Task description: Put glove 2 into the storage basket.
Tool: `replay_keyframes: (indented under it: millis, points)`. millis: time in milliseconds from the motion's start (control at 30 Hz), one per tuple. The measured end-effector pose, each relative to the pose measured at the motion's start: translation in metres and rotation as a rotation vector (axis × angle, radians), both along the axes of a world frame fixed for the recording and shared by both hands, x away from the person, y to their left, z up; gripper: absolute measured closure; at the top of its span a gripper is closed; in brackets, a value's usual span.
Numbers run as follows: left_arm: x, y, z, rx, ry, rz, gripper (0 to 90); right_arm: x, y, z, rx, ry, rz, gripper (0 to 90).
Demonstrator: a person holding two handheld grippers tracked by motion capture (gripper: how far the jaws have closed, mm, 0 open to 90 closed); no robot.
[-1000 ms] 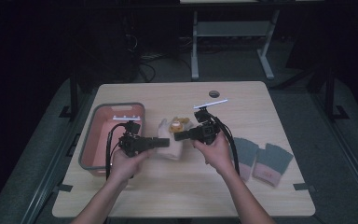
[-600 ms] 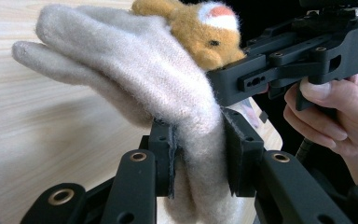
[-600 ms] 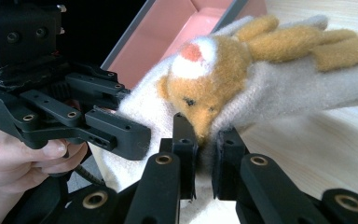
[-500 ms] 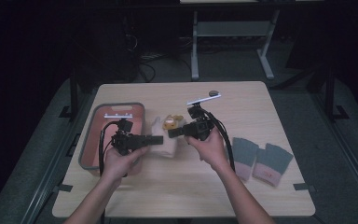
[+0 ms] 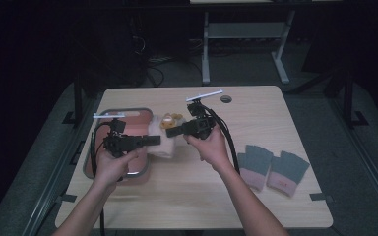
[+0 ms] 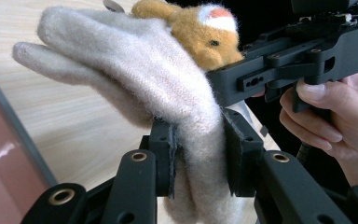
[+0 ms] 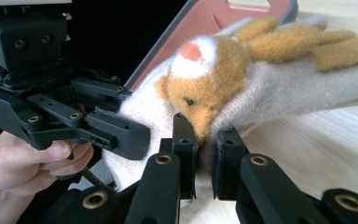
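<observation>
A cream woolly glove [image 5: 163, 146] with an orange plush animal face [image 5: 170, 120] hangs between my two grippers, just right of the pink tray [image 5: 123, 111]. My left gripper [image 5: 155, 141] is shut on the glove [image 6: 135, 70] near its cuff, the wool pinched between the pads [image 6: 198, 154]. My right gripper [image 5: 170, 132] is shut on the same glove [image 7: 279, 88], right under the animal face [image 7: 205, 84]. The two grippers point at each other, tips almost touching. The glove's fingers stick out sideways above the table.
The grey-rimmed pink tray sits at the table's left. A pair of grey gloves with pink cuffs [image 5: 271, 164] lies at the right. A small round hole [image 5: 226, 99] is near the far edge of the wooden table [image 5: 202, 196].
Both hands have moved left and upward together, carrying the cream glove with them toward the tray. Both grips are unchanged.
</observation>
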State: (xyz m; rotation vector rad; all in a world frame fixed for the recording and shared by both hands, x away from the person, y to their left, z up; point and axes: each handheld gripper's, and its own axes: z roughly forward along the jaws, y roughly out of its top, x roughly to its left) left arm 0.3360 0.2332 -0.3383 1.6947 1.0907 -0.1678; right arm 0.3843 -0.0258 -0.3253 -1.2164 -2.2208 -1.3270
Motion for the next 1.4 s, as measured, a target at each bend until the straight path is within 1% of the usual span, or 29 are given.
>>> replay_keyframes:
  millis: [133,167,200,300,333,433,533,767,1000,1067,1200,1267,1367,1400]
  points:
    - [0.001,0.008,0.003,-0.008,0.001,0.014,68.2,0.004,0.008,0.005,0.01,0.0,0.013,82.0]
    - [0.001,0.01,0.003,-0.01,0.0,0.016,68.2,0.005,0.009,0.004,0.012,-0.006,0.019,82.0]
    - [0.001,0.013,0.004,-0.01,-0.001,0.018,68.2,0.006,0.011,0.005,0.013,0.001,0.021,82.0]
    - [0.002,0.02,0.005,-0.013,-0.01,0.023,68.3,0.009,0.018,0.008,0.013,-0.004,0.03,82.0]
    - [0.002,0.022,0.005,-0.021,-0.006,0.03,68.3,0.01,0.02,0.009,0.012,-0.005,0.037,82.0]
    - [0.002,0.028,0.007,-0.027,-0.007,0.042,68.3,0.013,0.027,0.012,0.006,-0.012,0.05,81.9]
    - [0.001,0.035,0.009,-0.025,-0.01,0.053,68.3,0.015,0.035,0.015,-0.003,-0.022,0.059,81.9]
    - [-0.002,0.048,0.016,-0.022,-0.026,0.072,68.3,0.018,0.05,0.023,0.003,-0.036,0.08,81.9]
    - [-0.004,0.063,0.016,-0.016,-0.029,0.102,68.3,0.022,0.067,0.023,0.005,-0.029,0.099,81.7]
    - [-0.005,0.067,0.016,-0.021,-0.029,0.115,68.3,0.023,0.073,0.023,0.005,-0.026,0.103,81.7]
    - [-0.006,0.074,0.016,-0.01,-0.028,0.119,68.3,0.026,0.081,0.021,0.009,-0.012,0.119,81.7]
    - [-0.007,0.077,0.015,-0.019,-0.022,0.128,68.2,0.027,0.084,0.02,0.007,-0.012,0.126,81.5]
    - [-0.007,0.08,0.014,-0.013,-0.02,0.128,68.3,0.028,0.087,0.019,0.009,-0.014,0.13,81.5]
    - [-0.007,0.083,0.014,-0.011,-0.022,0.133,68.3,0.028,0.092,0.018,0.006,-0.008,0.133,81.4]
